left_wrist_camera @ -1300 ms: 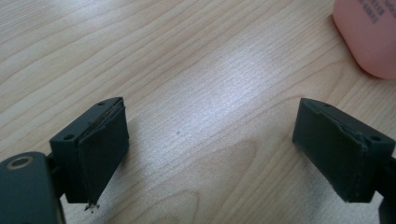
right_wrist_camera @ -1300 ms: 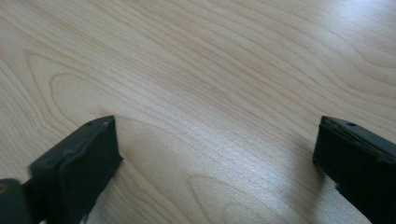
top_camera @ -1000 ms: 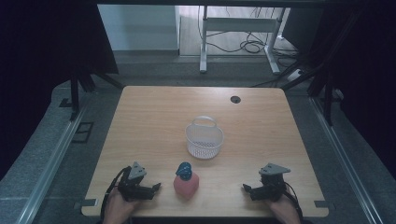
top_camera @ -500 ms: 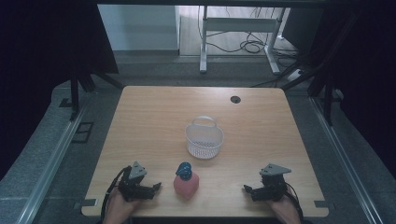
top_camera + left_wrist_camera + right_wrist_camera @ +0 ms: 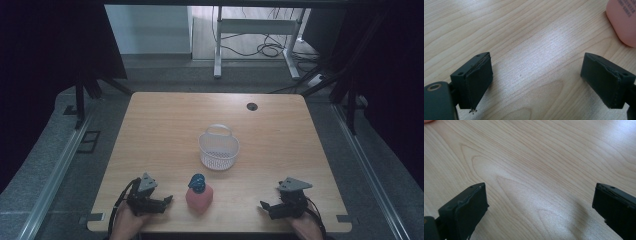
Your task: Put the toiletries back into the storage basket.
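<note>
bottle (image 5: 199, 196), pink, stands between spread left gripper (image 5: 167, 200) and spread right gripper (image 5: 264, 206); best pinched low, kept upright, toward basket (image 5: 218, 150).

Light wooden table (image 5: 165, 125) on grey floor (image 5: 60, 170); dark curtains (image 5: 50, 50) at both sides.

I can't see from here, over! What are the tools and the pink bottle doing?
Left tool open, right tool open, both low over the table. Pink bottle upright between them, untouched. White basket beyond it, path clear.
</note>
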`<state>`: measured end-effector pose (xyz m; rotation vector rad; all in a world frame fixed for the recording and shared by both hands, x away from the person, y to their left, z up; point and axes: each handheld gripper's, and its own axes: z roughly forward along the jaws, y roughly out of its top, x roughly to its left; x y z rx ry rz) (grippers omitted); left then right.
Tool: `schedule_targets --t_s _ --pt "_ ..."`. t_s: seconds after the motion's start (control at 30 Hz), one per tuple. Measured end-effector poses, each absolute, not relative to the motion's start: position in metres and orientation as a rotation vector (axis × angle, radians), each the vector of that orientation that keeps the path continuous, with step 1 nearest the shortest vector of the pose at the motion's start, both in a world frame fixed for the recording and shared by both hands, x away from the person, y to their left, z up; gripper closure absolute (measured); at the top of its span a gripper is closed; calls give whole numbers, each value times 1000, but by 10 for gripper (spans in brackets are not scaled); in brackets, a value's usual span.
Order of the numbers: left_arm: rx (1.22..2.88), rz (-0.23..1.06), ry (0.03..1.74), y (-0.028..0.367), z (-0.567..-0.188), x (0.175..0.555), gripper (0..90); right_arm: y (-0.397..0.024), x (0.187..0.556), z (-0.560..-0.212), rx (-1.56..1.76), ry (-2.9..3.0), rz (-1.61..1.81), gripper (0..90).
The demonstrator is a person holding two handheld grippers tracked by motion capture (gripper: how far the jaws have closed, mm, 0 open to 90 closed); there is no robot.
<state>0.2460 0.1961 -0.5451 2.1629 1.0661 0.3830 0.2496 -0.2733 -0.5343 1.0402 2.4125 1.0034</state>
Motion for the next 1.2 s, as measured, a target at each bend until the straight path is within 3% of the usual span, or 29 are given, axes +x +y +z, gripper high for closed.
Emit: schedule_targets --t_s 1.2 --pt "2162 385 1069 196 -545 246 103 -254 238 -509 959 2443 1150 0"
